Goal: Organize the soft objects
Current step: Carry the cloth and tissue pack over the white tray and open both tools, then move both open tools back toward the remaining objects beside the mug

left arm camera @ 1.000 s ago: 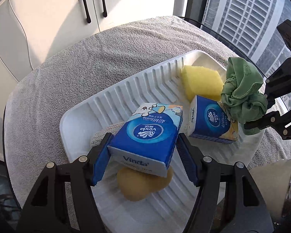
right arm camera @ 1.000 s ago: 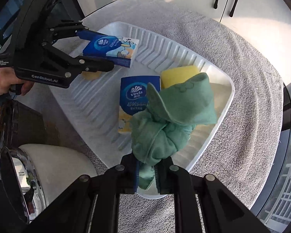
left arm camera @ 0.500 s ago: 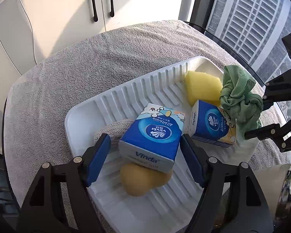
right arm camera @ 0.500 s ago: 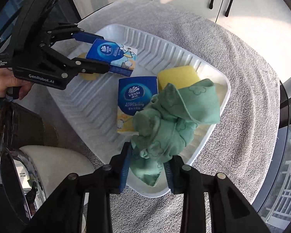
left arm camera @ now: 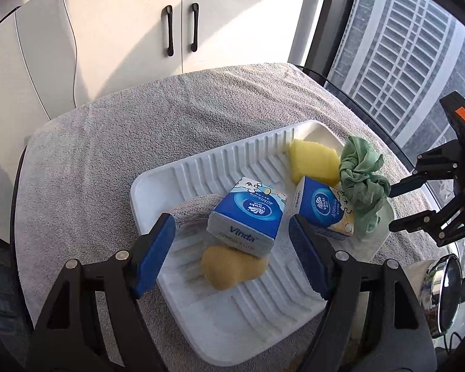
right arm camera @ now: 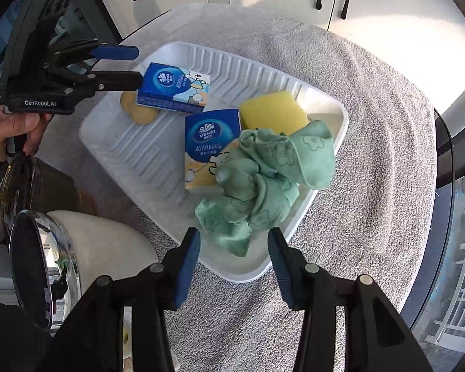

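- Both our grippers gape and hold nothing: left gripper (left arm camera: 232,248) stands back from the near pack (left arm camera: 248,217), right gripper (right arm camera: 234,263) from the cloth (right arm camera: 263,179).
- All the soft things lie in the tray (right arm camera: 114,142): two packs, sponge (right arm camera: 274,111), cloth, a tan pad (left arm camera: 229,269).
- The near pack leans on the tan pad; we judge a nudge could tip it.
- The cloth drapes over the tray's rim and the second pack (right arm camera: 210,136); a returning finger could snag it and drag it out.
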Action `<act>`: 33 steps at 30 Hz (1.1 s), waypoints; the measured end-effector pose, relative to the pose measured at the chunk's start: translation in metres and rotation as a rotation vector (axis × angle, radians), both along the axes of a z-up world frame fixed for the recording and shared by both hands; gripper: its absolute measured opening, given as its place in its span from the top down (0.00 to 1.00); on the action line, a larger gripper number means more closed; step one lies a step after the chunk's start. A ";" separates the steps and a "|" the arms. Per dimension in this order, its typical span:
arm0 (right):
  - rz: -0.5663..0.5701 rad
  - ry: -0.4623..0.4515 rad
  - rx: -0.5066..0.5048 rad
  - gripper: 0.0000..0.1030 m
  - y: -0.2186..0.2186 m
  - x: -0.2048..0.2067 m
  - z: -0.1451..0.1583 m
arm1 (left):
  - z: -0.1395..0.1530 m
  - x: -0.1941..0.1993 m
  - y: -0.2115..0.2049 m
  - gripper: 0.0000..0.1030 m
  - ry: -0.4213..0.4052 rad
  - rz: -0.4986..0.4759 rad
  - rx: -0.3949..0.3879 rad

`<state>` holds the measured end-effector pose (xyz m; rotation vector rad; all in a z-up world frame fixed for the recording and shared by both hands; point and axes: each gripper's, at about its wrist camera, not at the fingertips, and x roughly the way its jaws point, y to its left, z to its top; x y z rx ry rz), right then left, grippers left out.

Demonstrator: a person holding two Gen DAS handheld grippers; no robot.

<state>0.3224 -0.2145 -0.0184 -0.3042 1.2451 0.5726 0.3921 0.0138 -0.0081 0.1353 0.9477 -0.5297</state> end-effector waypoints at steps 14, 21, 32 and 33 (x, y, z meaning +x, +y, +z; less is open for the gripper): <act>-0.099 -0.112 0.144 0.25 -0.040 -0.051 0.047 | 0.041 -0.069 0.055 0.00 -0.128 0.142 -0.104; -0.144 -0.194 0.204 0.09 -0.057 -0.095 0.058 | 0.061 -0.136 0.076 0.00 -0.244 0.223 -0.106; -0.239 -0.348 0.290 0.01 -0.059 -0.209 0.035 | 0.035 -0.270 0.063 0.00 -0.280 0.285 -0.155; -0.255 -0.365 0.292 0.01 -0.058 -0.221 0.032 | 0.029 -0.279 0.059 0.00 -0.274 0.289 -0.165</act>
